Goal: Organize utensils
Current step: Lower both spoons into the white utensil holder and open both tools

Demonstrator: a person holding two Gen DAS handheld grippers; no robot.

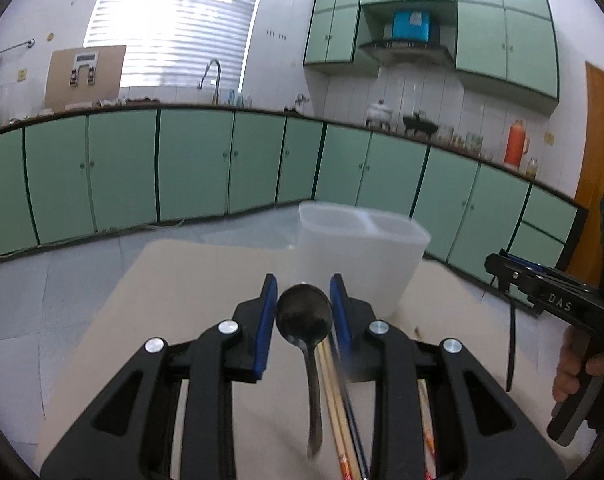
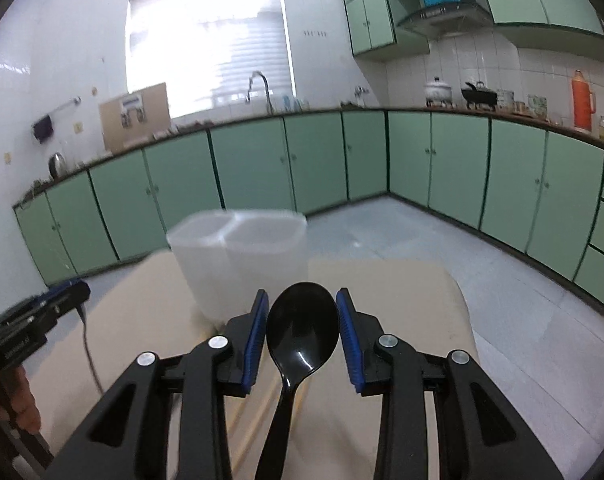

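My left gripper (image 1: 304,294) is shut on the bowl of a dark spoon (image 1: 304,316), whose handle hangs toward the camera. Wooden chopsticks (image 1: 336,408) lie on the beige table below it. My right gripper (image 2: 302,306) is shut on the bowl of a glossy black spoon (image 2: 302,328), handle pointing down toward the camera. A white translucent two-compartment utensil holder (image 1: 362,256) stands upright on the table just beyond both grippers; it also shows in the right wrist view (image 2: 242,256). The right gripper body (image 1: 550,296) shows at the right of the left wrist view.
The beige table (image 1: 190,292) ends shortly behind the holder, with grey floor tiles beyond. Green kitchen cabinets line the far walls. The left gripper body (image 2: 34,316) and its cable show at the left edge of the right wrist view.
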